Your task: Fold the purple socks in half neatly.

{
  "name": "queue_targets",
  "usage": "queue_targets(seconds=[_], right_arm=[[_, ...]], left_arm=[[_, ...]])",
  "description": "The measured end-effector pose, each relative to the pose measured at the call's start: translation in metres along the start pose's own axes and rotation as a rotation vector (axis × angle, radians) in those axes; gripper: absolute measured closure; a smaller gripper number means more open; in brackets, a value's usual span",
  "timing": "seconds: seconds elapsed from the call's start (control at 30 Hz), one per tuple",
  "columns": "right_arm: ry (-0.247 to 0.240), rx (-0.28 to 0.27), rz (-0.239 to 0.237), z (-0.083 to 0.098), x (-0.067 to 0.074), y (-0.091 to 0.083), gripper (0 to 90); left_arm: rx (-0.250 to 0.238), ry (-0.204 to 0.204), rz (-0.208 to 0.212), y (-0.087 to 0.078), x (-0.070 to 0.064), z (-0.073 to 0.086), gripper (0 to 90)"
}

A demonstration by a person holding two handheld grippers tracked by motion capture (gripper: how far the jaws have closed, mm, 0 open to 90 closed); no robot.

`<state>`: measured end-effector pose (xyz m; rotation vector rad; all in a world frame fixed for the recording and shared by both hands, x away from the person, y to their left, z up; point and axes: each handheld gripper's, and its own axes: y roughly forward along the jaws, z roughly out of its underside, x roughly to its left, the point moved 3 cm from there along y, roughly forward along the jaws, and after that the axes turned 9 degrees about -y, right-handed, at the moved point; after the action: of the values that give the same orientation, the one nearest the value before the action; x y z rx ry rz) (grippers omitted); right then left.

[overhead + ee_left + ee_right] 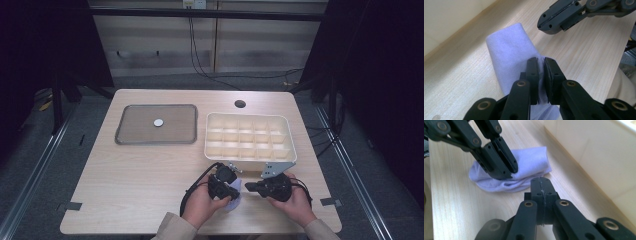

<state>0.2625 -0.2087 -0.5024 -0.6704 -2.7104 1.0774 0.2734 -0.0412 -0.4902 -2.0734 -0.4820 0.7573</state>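
Left gripper [541,62] pinches the pale lilac sock [509,47]; right gripper [541,181] is closed, apparently empty; no writing legible.

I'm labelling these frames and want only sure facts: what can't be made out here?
- Small round thing on the grey tray, high view: too small to identify.
- Pale cloth, left gripper view: its near end is hidden behind the left gripper.
- Compartment box, right gripper view: cut off by the frame's edge.

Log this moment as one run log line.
left gripper: shut on pale cloth | right gripper: shut, empty, beside cloth | compartment box: behind
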Motion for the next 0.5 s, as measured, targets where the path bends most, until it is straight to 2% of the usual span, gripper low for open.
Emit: queue_targets(seconds=[0.5], right_arm=[[0.012, -0.046, 0.023, -0.014, -0.009, -0.005, 90.0]], left_arm=[[-0.014, -0.007, 0.006, 0.0, 0.001, 0.002, 82.9]])
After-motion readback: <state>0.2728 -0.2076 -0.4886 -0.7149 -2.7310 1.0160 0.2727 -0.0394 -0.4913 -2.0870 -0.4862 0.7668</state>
